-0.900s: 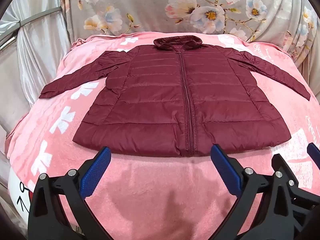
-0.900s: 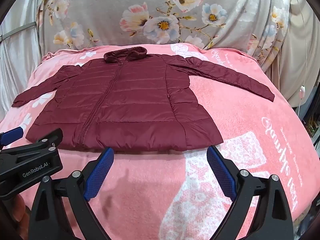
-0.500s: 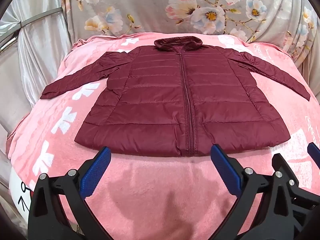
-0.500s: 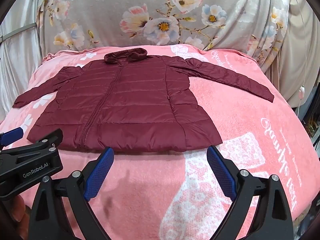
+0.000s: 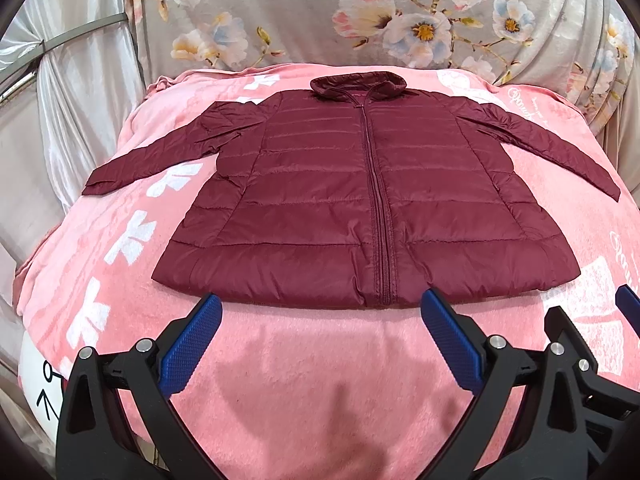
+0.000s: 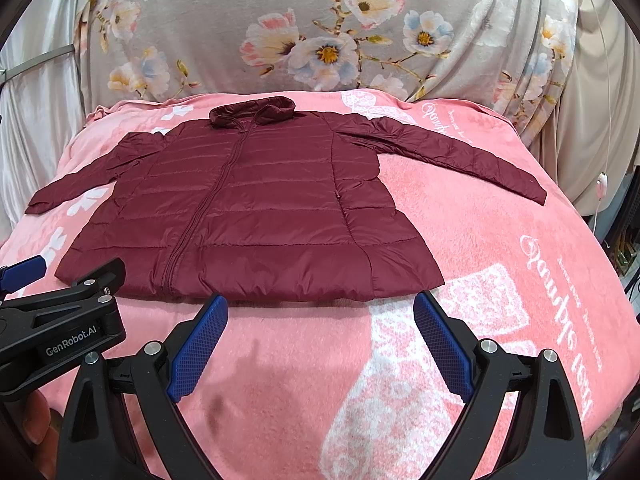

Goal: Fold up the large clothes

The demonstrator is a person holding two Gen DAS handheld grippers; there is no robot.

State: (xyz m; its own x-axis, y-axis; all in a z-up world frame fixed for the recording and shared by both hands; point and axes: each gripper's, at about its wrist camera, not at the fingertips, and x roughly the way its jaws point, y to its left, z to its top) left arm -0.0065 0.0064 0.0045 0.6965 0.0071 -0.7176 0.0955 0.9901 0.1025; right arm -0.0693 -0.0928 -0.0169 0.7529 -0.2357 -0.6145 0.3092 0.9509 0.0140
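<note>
so the maroon quilted puffer jacket (image 5: 360, 208) is spread flat on the pink fleece blanket (image 5: 304, 380), ready for folding; left gripper (image 5: 320, 340) and right gripper (image 6: 320, 340) both gaping wide, holding nothing

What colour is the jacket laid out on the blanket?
Dark maroon, with quilted horizontal stitching. The jacket shows best in the left wrist view, spread flat on the pink blanket.

Pink blanket (image 5: 304, 376) w/ floral drape (image 5: 320, 12) behind

pink blanket (image 5: 304, 392) spread flat | floral sheet (image 6: 320, 24) draped behind
</note>
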